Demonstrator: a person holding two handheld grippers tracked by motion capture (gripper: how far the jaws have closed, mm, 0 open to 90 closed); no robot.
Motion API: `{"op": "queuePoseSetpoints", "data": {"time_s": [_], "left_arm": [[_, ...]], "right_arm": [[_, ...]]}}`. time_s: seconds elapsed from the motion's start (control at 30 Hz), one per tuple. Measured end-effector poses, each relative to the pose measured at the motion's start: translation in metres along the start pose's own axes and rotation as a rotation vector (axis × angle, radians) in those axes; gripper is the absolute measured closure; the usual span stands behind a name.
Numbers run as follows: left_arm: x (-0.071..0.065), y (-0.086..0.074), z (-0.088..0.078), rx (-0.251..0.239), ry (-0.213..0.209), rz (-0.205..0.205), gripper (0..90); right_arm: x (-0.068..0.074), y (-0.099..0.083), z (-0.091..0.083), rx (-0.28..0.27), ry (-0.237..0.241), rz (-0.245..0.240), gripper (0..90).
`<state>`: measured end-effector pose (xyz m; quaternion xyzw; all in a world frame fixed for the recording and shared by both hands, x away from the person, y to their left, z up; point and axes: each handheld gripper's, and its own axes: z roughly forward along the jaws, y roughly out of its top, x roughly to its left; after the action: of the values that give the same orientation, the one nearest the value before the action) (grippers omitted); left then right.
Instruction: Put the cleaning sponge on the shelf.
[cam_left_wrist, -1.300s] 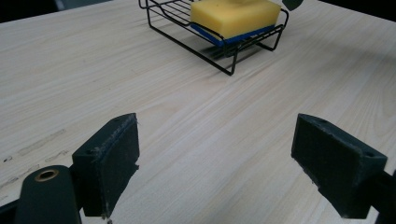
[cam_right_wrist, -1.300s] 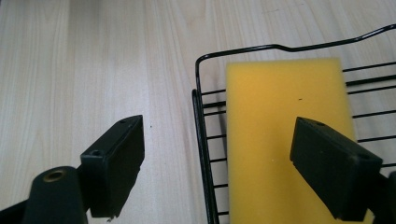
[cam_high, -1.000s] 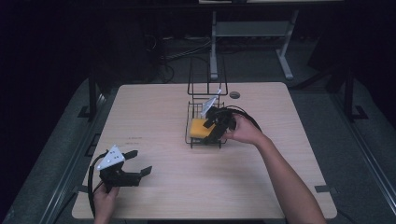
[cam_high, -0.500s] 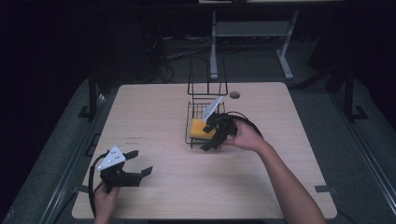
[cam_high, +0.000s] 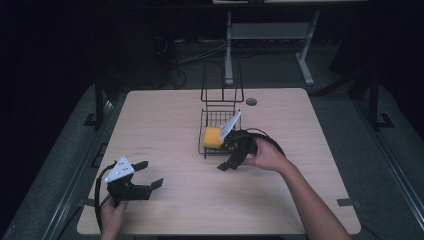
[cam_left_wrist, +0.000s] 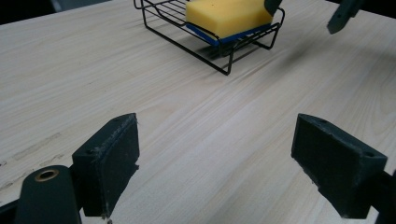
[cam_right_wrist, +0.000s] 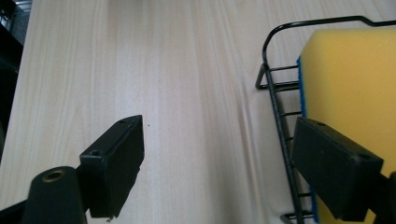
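Note:
A yellow sponge (cam_high: 212, 136) with a blue underside lies in the low tray of a black wire rack (cam_high: 222, 97) at the table's middle. My right gripper (cam_high: 226, 156) hovers open just in front of the rack's near right corner. In the right gripper view its jaws stand wide apart, the right one over the sponge (cam_right_wrist: 350, 79) and the rack's rim (cam_right_wrist: 275, 93), the left one over bare wood. My left gripper (cam_high: 151, 174) is open near the front left of the table. Beyond my left gripper (cam_left_wrist: 215, 158), the left gripper view has the sponge (cam_left_wrist: 226, 16) and rack (cam_left_wrist: 205, 44) far ahead.
The light wooden table (cam_high: 165, 120) has a small round grommet (cam_high: 251, 101) behind the rack. The rack's tall wire back rises at its far side. A grey stand (cam_high: 265, 32) and cables lie on the dark floor beyond the table.
My right gripper has drawn back from the rack toward the table's near edge. The sponge stays in the rack. The left gripper has not moved.

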<state>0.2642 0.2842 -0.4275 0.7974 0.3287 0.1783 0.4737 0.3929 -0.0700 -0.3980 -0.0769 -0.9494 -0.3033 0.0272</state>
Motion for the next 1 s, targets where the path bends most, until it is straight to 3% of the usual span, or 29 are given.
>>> {"op": "queuePoseSetpoints", "data": {"time_s": [0.37,0.87,1.0], "left_arm": [[-0.001,0.000,0.001,0.003,-0.003,0.007,14.6],[-0.008,0.001,0.006,0.024,-0.014,0.028,14.6],[-0.010,0.001,0.009,0.026,-0.023,0.035,14.6]], "right_arm": [[0.017,-0.020,-0.011,0.026,-0.035,-0.004,16.8],[0.039,-0.061,-0.021,0.041,-0.065,0.035,16.8],[0.055,-0.078,-0.028,0.026,-0.121,0.039,16.9]]}}
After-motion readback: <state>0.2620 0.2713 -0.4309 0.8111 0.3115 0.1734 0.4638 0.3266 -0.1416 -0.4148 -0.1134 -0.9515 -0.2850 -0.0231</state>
